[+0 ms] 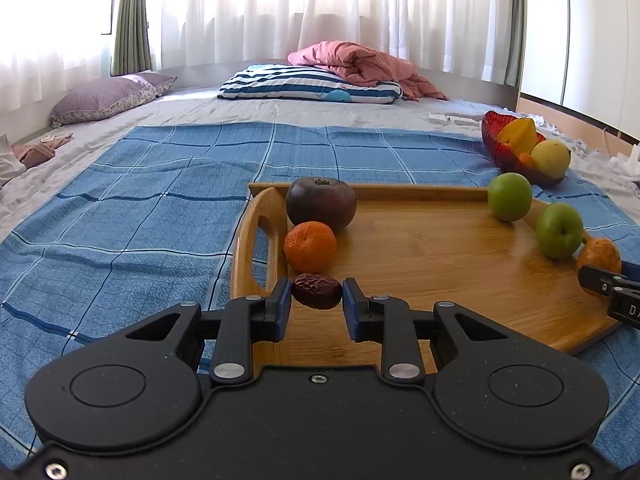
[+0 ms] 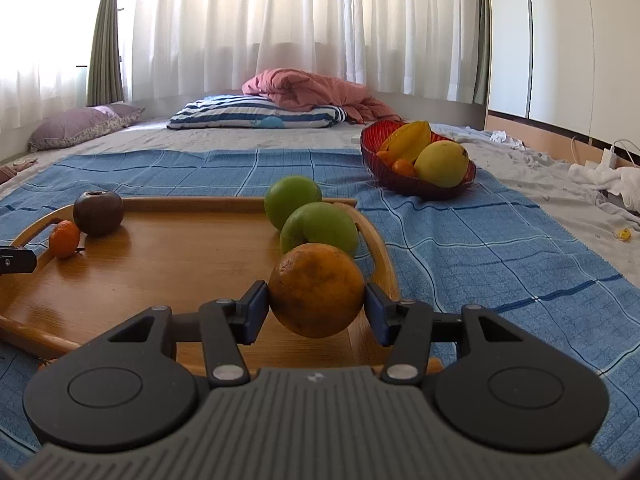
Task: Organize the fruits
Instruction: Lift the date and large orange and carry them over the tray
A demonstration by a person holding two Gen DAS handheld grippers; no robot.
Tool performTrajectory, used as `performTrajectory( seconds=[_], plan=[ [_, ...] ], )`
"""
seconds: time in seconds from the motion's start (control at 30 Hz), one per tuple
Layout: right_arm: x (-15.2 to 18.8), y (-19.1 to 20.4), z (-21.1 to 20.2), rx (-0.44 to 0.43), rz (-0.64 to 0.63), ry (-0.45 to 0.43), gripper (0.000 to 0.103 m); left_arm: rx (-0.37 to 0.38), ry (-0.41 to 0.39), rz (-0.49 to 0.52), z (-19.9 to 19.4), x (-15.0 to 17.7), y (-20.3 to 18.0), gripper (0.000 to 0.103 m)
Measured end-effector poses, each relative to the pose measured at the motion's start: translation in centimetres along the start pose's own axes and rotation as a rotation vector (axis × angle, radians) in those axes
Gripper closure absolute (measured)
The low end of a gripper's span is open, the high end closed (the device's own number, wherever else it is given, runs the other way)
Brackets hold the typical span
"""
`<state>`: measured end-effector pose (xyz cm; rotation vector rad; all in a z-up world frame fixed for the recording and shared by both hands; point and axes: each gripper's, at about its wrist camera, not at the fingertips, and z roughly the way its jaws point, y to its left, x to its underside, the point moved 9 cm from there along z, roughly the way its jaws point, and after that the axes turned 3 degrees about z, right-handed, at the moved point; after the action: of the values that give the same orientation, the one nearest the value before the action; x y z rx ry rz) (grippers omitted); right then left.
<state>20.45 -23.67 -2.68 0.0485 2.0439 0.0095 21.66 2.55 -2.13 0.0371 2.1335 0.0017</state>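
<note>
A wooden tray (image 1: 440,264) lies on a blue checked cloth. My left gripper (image 1: 317,295) is shut on a dark red date (image 1: 317,295) at the tray's left side. Behind it sit a small orange tangerine (image 1: 310,246) and a dark purple round fruit (image 1: 321,203). Two green apples (image 1: 509,201) (image 1: 559,230) line the tray's right edge. My right gripper (image 2: 316,303) is shut on a large orange (image 2: 316,290) at the tray's right edge, in front of the apples (image 2: 319,229). The orange also shows in the left wrist view (image 1: 599,257).
A red bowl (image 2: 416,186) with a starfruit, a yellow mango and small oranges stands on the cloth beyond the tray's right side. Pillows (image 1: 308,86) and a pink quilt (image 1: 360,60) lie at the bed's far end. White cloths and cables (image 2: 604,172) lie at right.
</note>
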Motion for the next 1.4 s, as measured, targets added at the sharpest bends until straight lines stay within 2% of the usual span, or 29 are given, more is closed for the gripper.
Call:
performTrajectory(
  seconds=[0.17, 0.53, 1.1, 1.17, 1.23, 1.4],
  plan=[
    [0.5, -0.5, 0.6, -0.004, 0.030, 0.032, 0.047, -0.003, 0.007, 0.005, 0.6, 0.2, 0.0, 0.077],
    [0.7, -0.4, 0.6, 0.002, 0.020, 0.017, 0.047, 0.013, 0.022, -0.002, 2.0, 0.3, -0.2, 0.077],
    [1.3, 0.3, 0.8, 0.008, -0.016, 0.018, 0.047, -0.006, 0.047, 0.005, 3.8, 0.4, -0.1, 0.076],
    [1.4, 0.3, 0.8, 0.003, -0.018, 0.023, 0.046, -0.010, 0.045, 0.010, 3.8, 0.5, -0.2, 0.076],
    [1.5, 0.3, 0.9, 0.005, -0.017, 0.028, 0.041, -0.010, 0.046, 0.010, 3.8, 0.4, -0.2, 0.076],
    [1.6, 0.1, 1.1, -0.014, 0.004, 0.041, 0.044, 0.000, 0.051, 0.010, 3.8, 0.5, -0.5, 0.072]
  ],
)
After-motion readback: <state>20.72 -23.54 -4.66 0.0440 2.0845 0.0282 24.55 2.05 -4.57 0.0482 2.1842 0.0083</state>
